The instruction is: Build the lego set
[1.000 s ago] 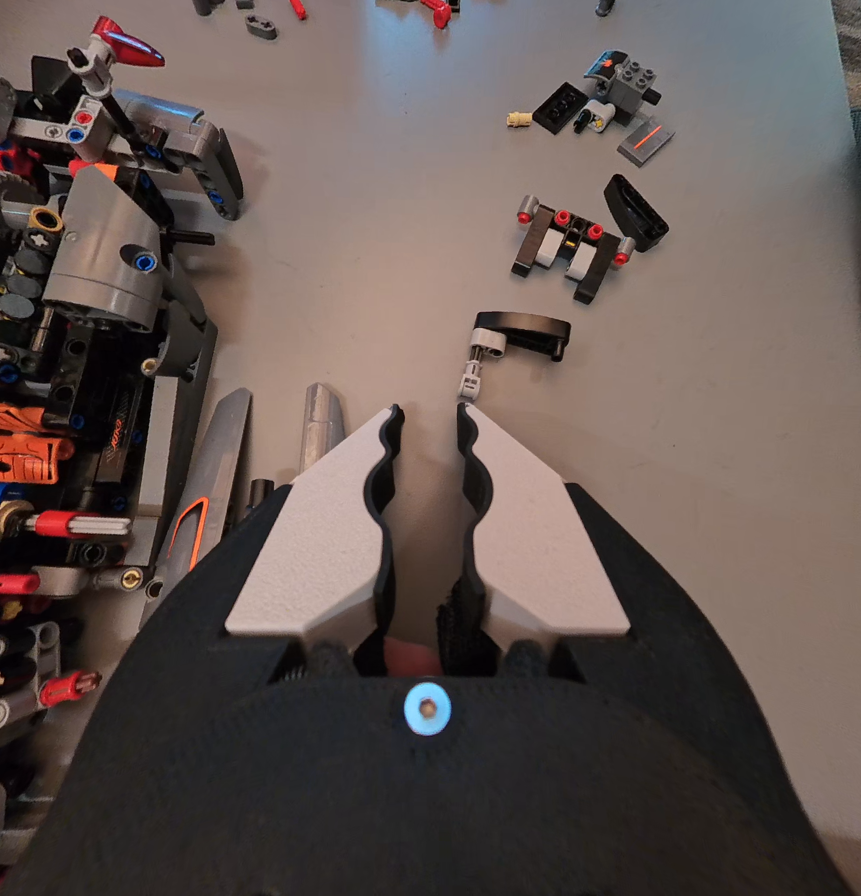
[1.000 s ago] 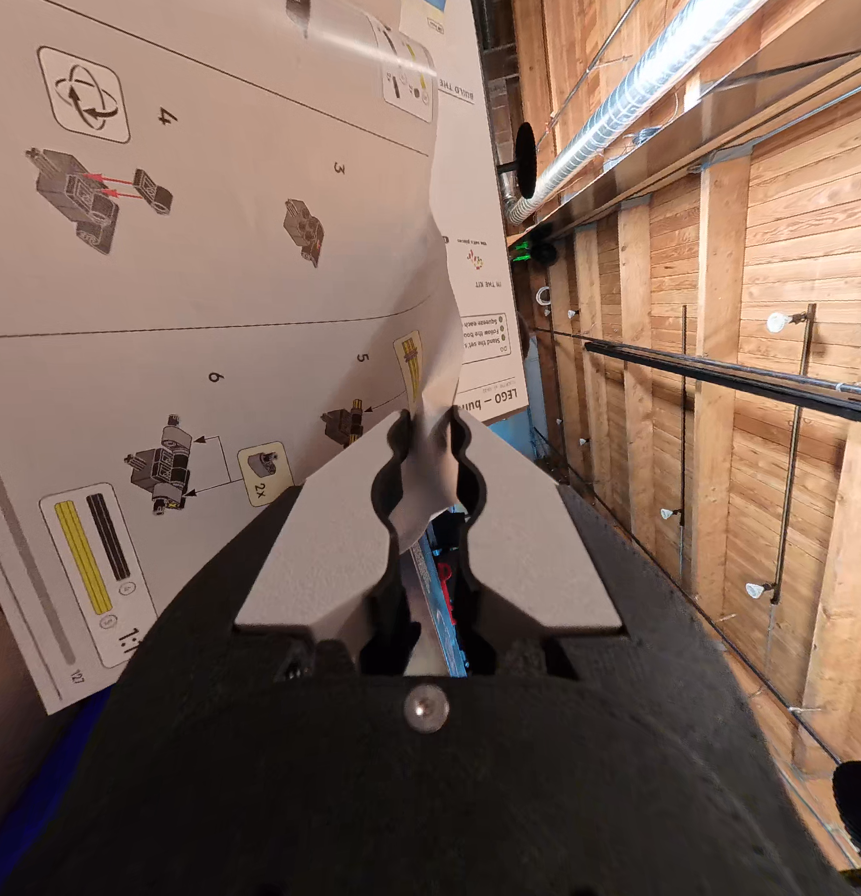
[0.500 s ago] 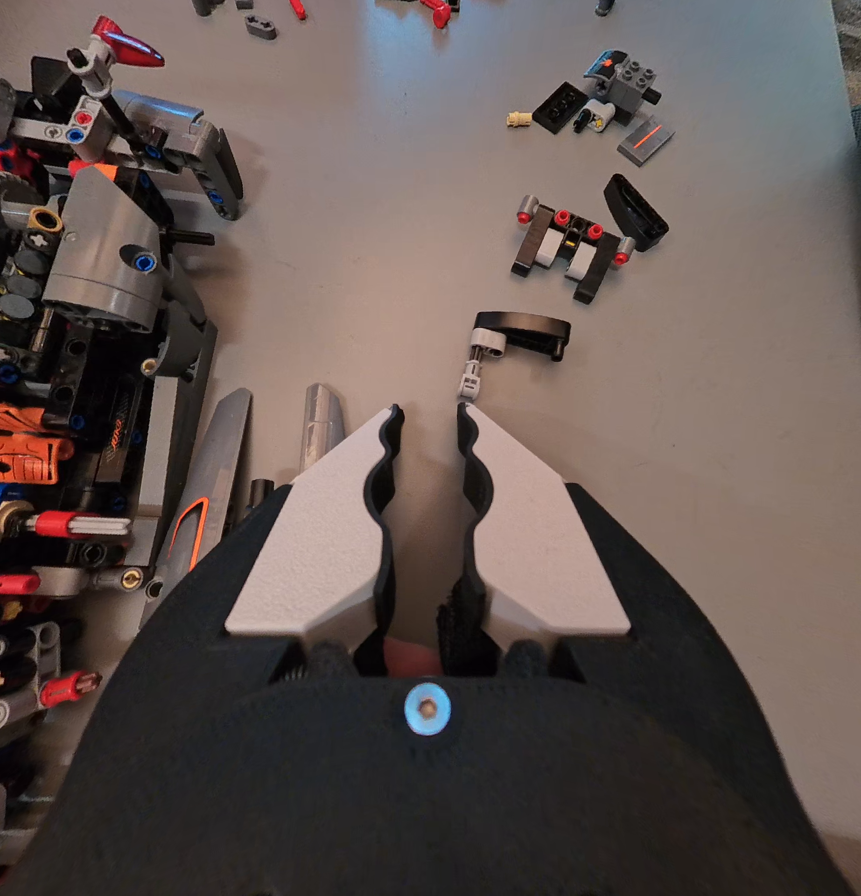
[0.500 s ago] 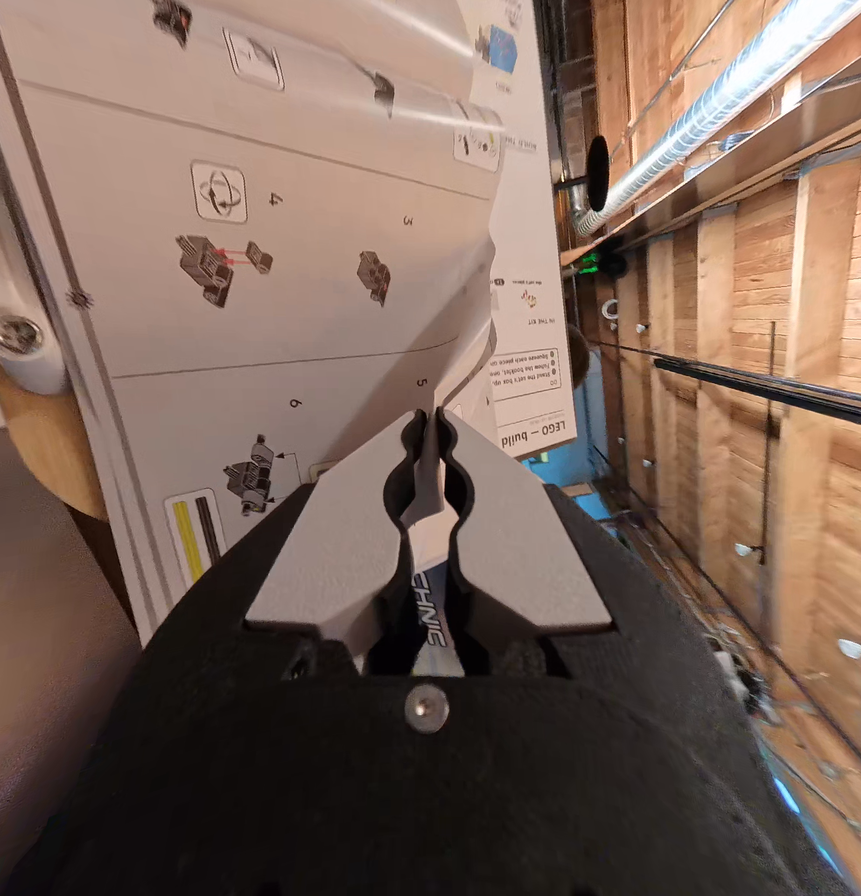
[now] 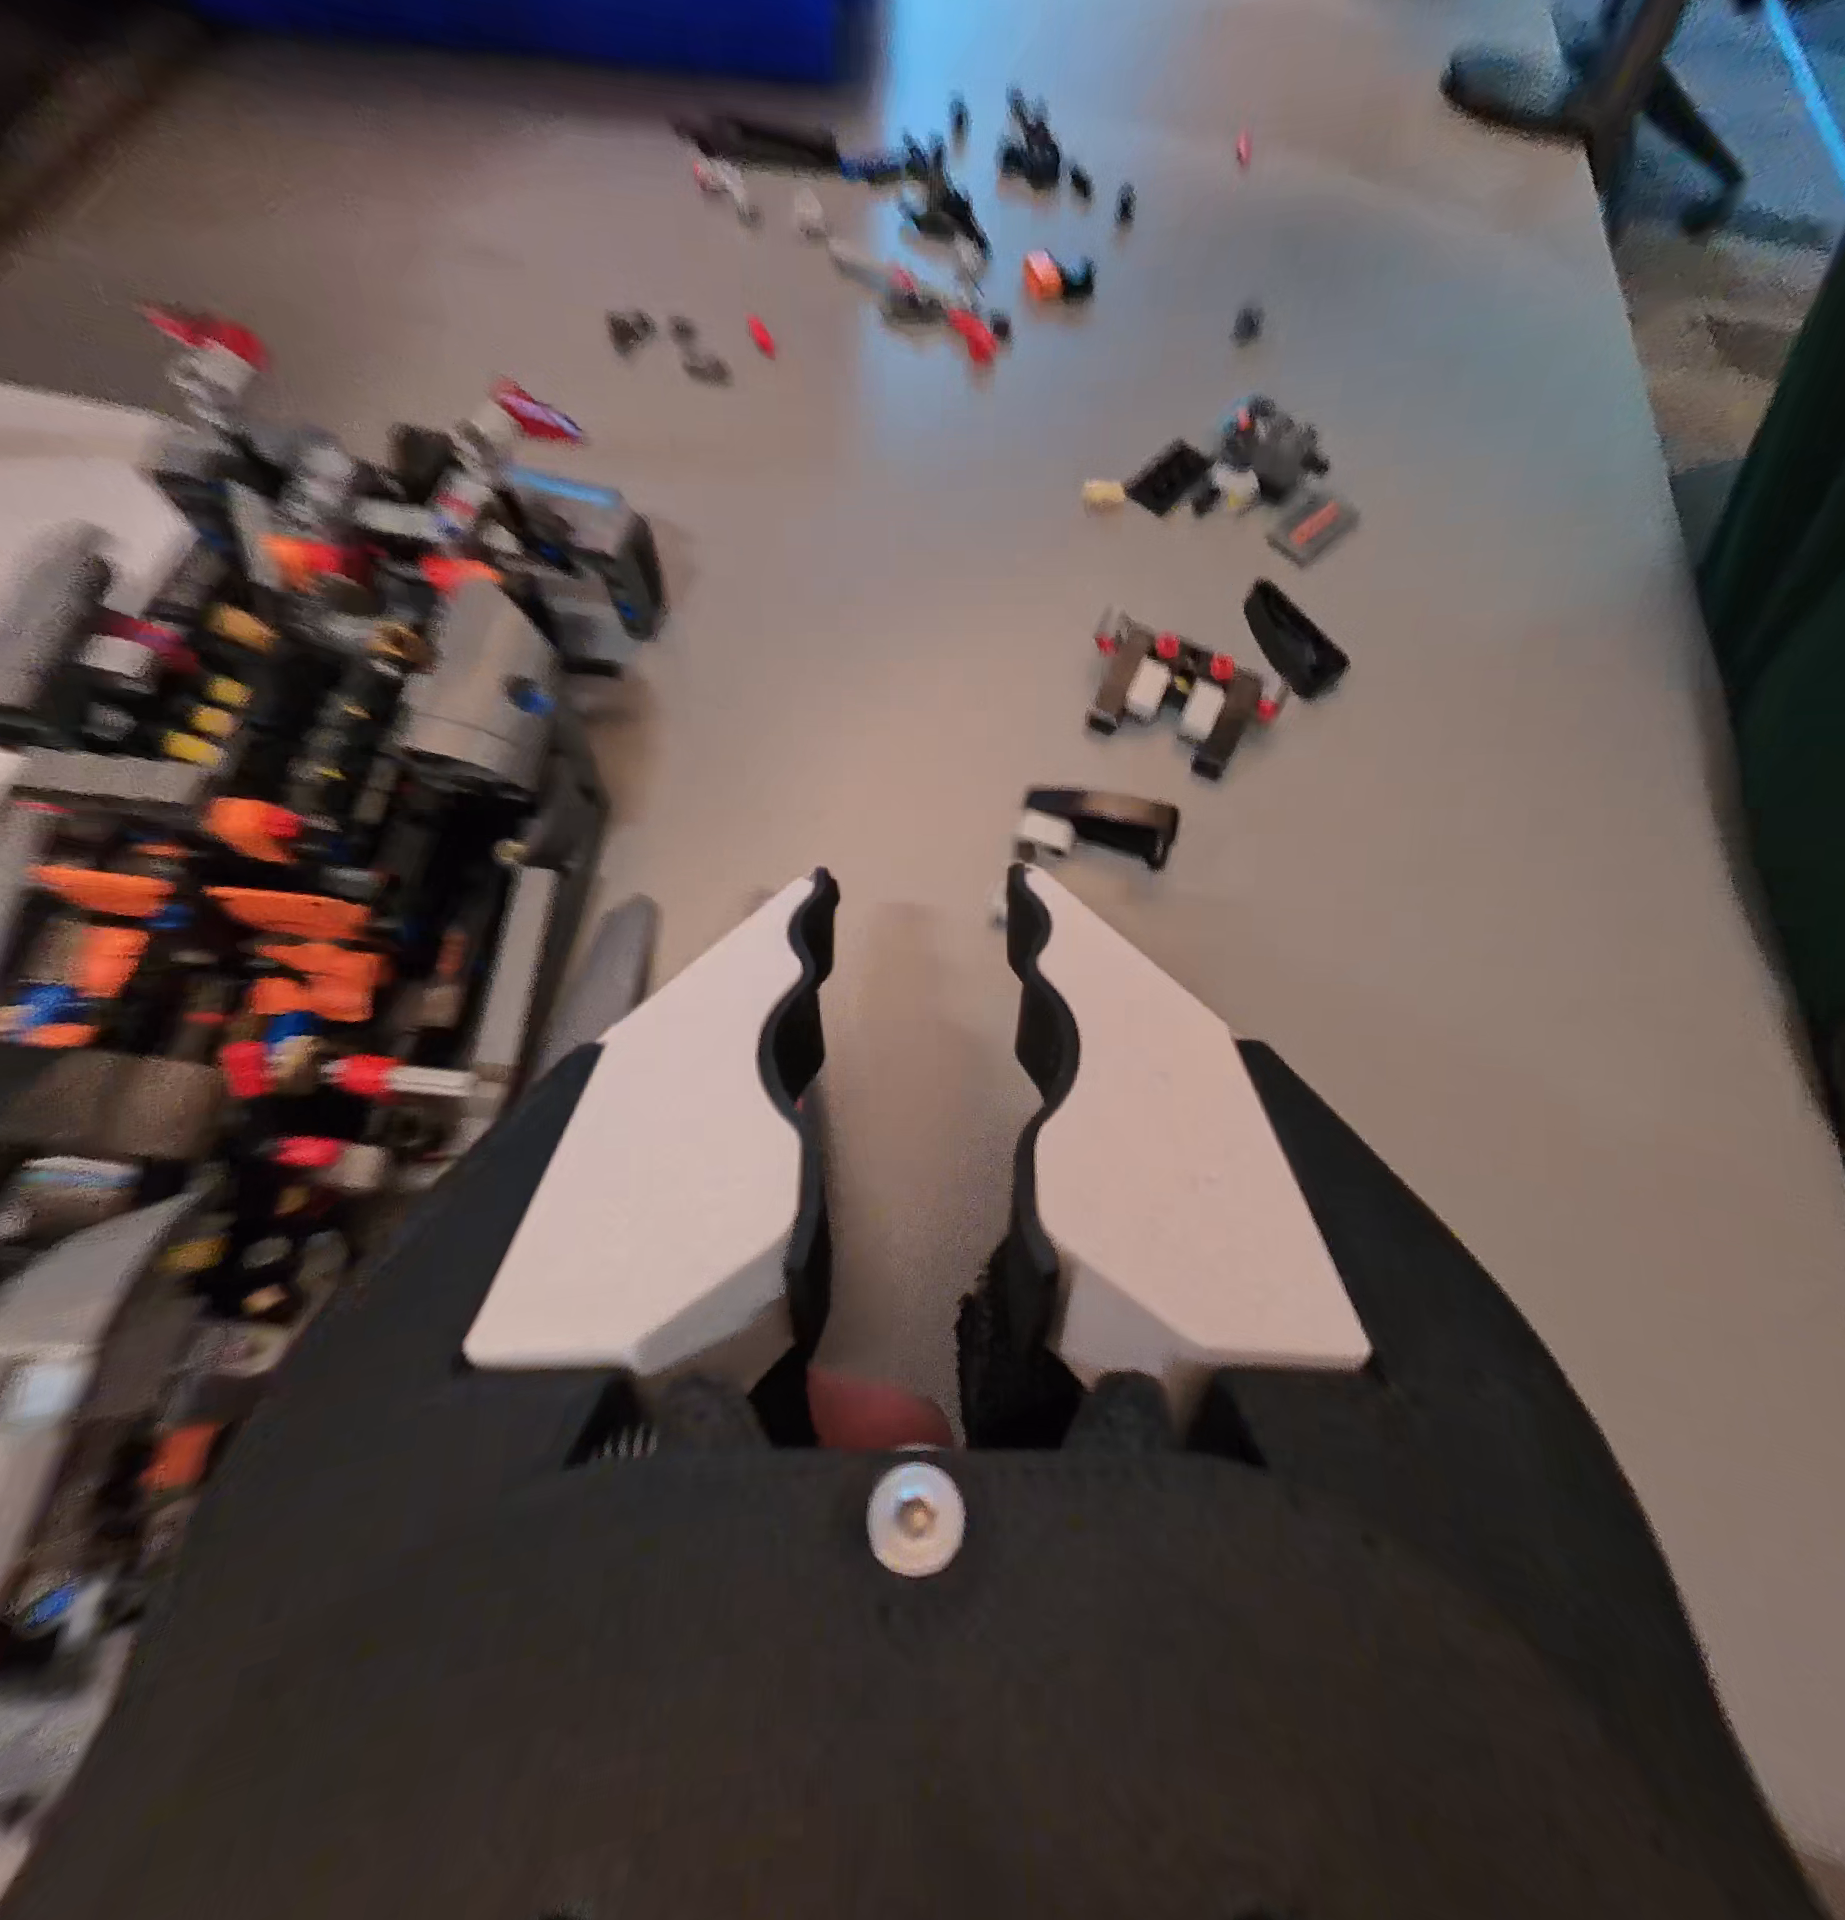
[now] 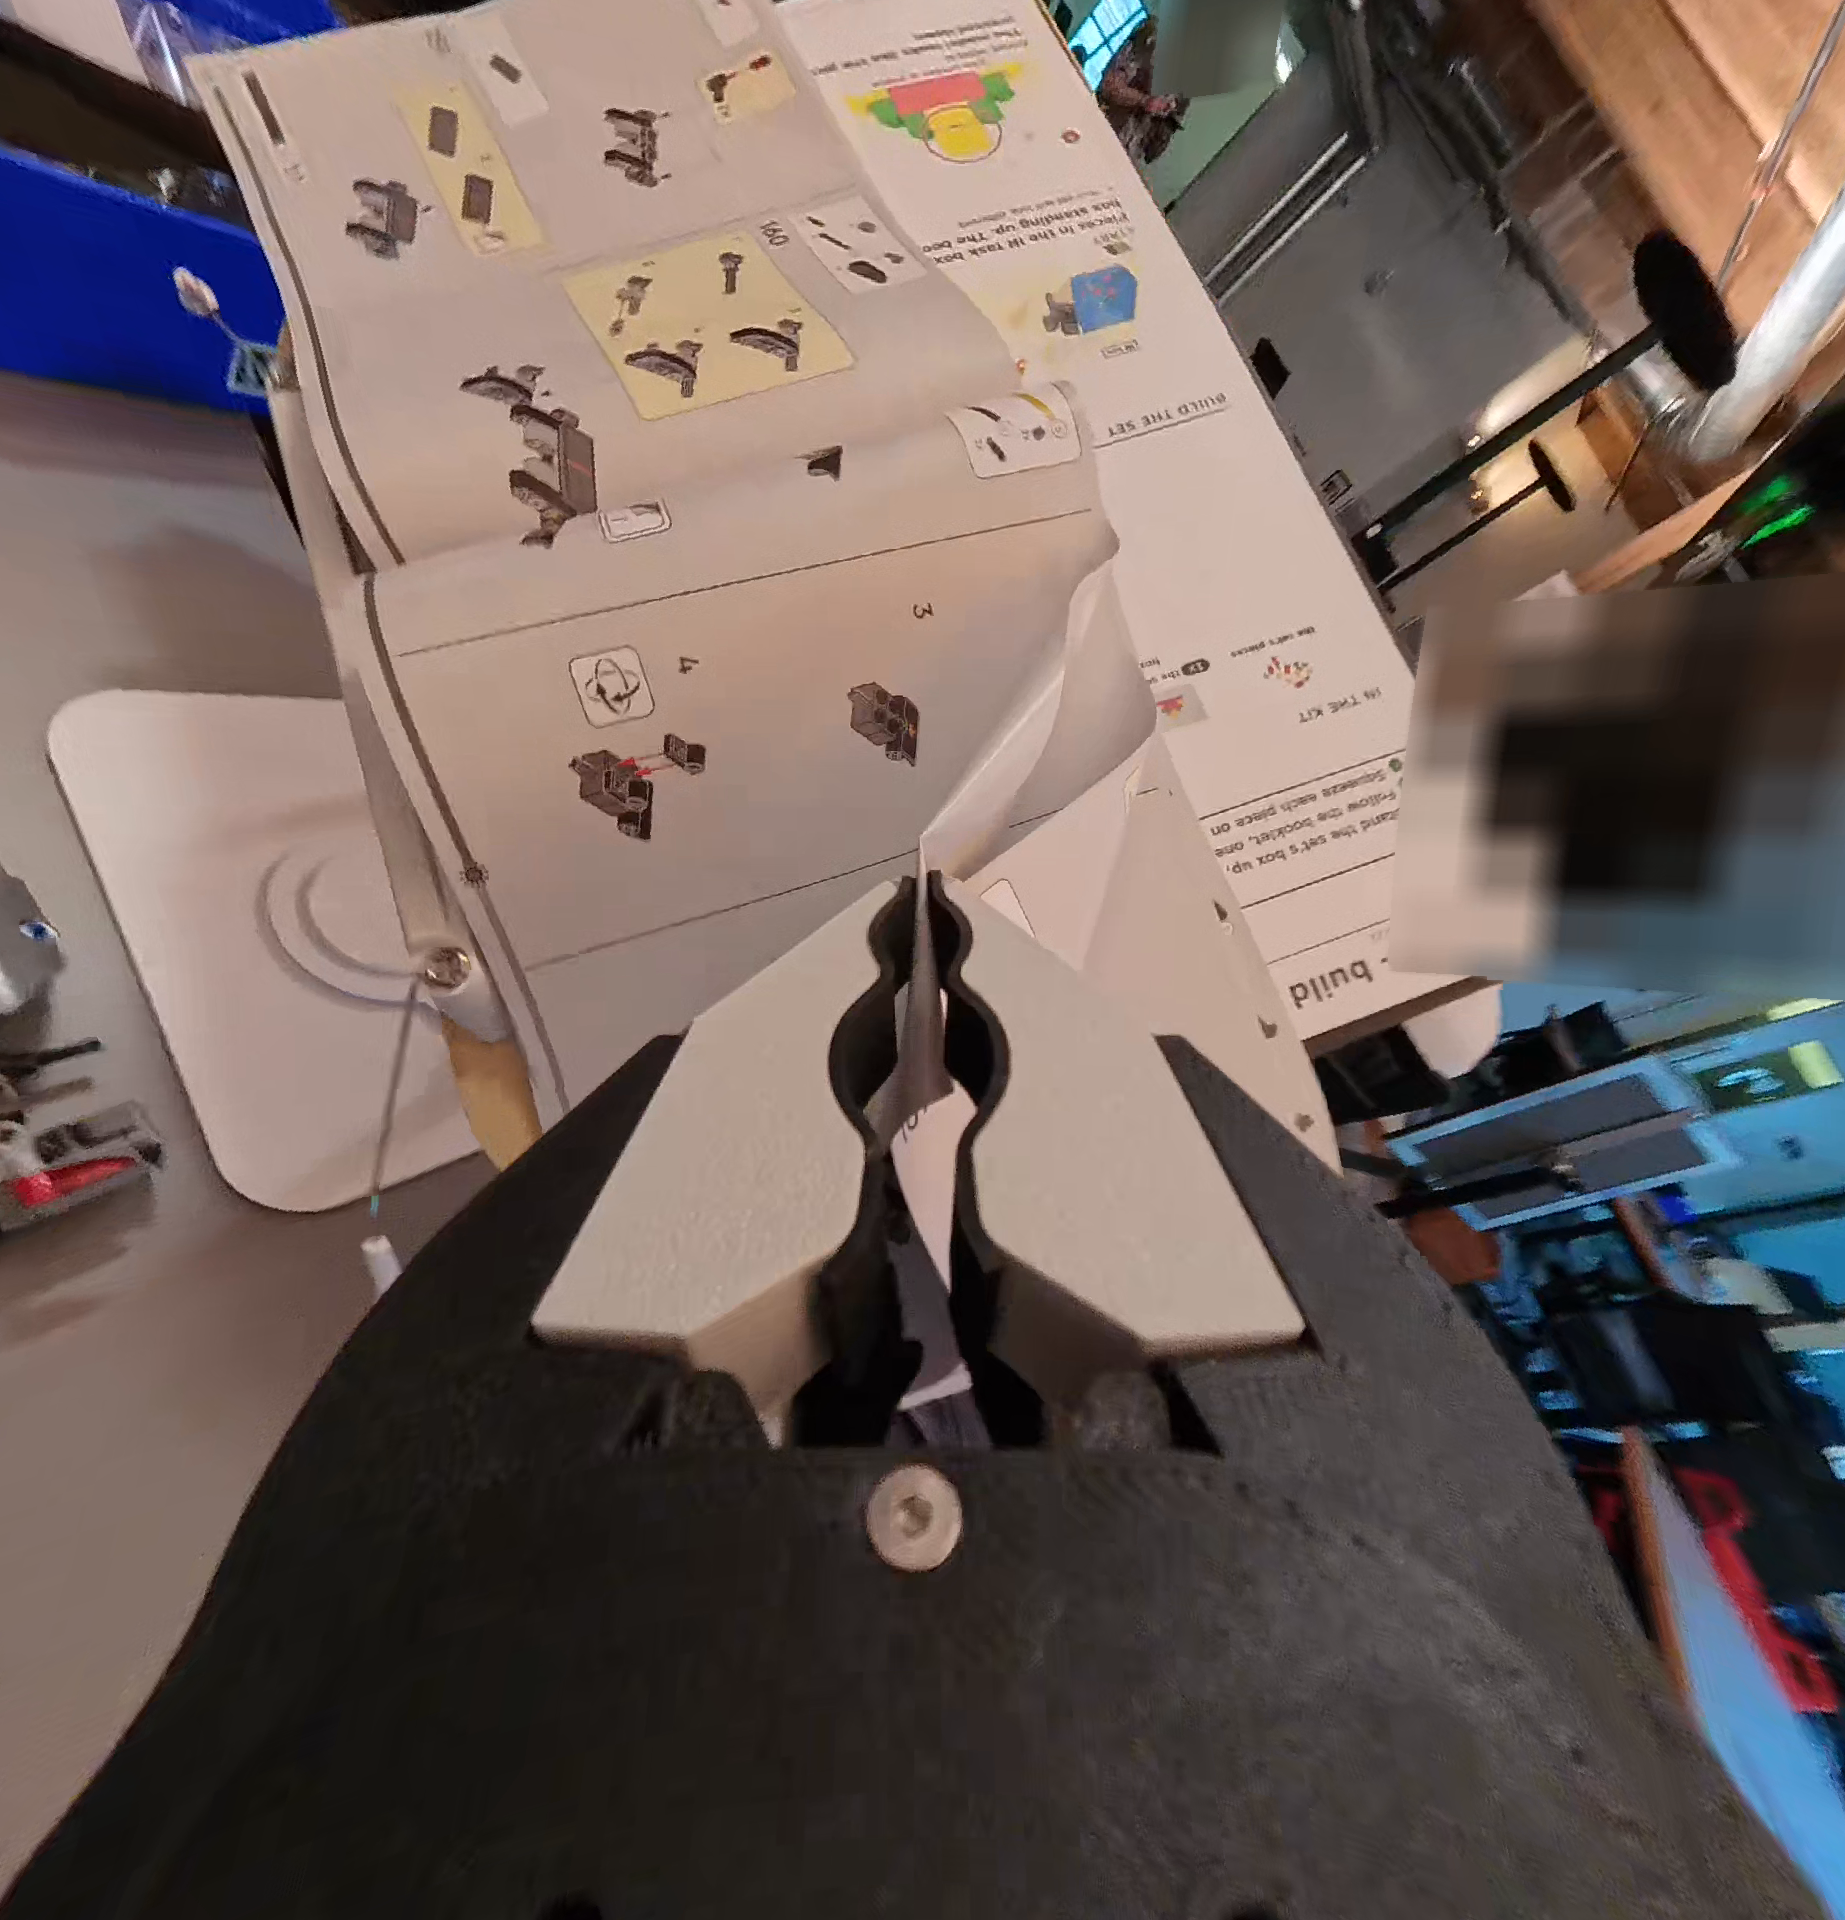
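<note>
My left gripper (image 5: 913, 894) is open and empty above the grey table (image 5: 1417, 1039). A large part-built lego vehicle (image 5: 305, 790), black, grey and orange, lies to its left, blurred. A small black-and-white assembly (image 5: 1100, 826) lies just ahead of the right fingertip, and a black sub-assembly with red pins (image 5: 1183, 691) lies farther on. My right gripper (image 6: 920, 888) is shut on the corner of a page of the instruction booklet (image 6: 710, 644), which stands on a white holder (image 6: 211, 935).
Loose lego pieces (image 5: 939, 239) are scattered at the far end of the table, with a small cluster (image 5: 1230, 473) at the right. A blue bin (image 6: 87, 281) stands behind the booklet. The table's right edge (image 5: 1666, 727) borders a floor with a chair base (image 5: 1593, 114). Tip to tip, the grippers are about 40 cm apart.
The left gripper has pulled back and tilted up, showing more of the table; its jaws stand wider. The right gripper has swung down with the page, and the table and holder now show.
</note>
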